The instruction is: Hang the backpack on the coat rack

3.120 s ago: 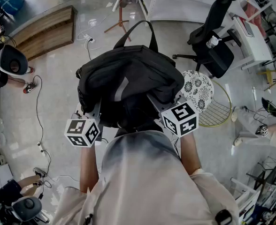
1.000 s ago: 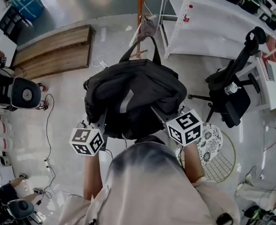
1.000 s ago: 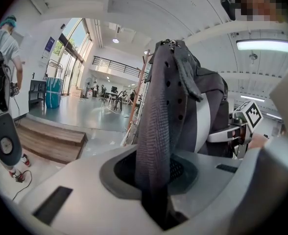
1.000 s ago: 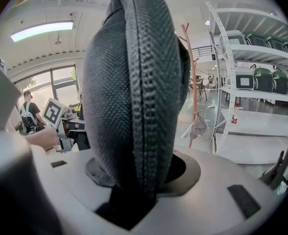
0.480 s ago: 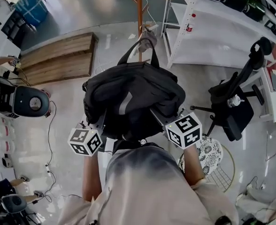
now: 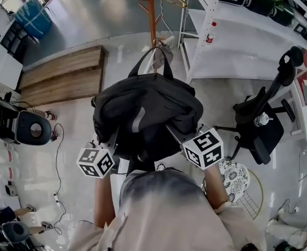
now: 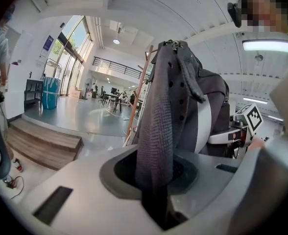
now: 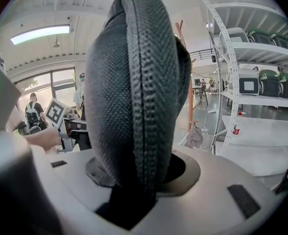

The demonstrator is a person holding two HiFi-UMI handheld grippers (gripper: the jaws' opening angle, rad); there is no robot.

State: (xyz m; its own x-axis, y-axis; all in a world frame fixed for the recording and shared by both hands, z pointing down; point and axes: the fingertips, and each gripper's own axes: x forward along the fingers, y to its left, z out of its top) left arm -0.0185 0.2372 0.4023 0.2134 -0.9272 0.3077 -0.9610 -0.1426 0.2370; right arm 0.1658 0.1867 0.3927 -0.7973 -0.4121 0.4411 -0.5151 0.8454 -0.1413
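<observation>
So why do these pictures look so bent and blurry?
Head view: wide lens bows the shelf; the coat rack is smeared at the top, floor beside it glares. Left gripper view: dark rounded corners, bright windows, backpack sharp. Right gripper view: shelf posts curve; left edge is blurred.

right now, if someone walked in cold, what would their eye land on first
A big black backpack fills the middle of the head view, held up by the left gripper and right gripper, each clamped on a fold of its fabric. Just beyond its carry handle stands the orange-brown coat rack, with white shelving to its right.
</observation>
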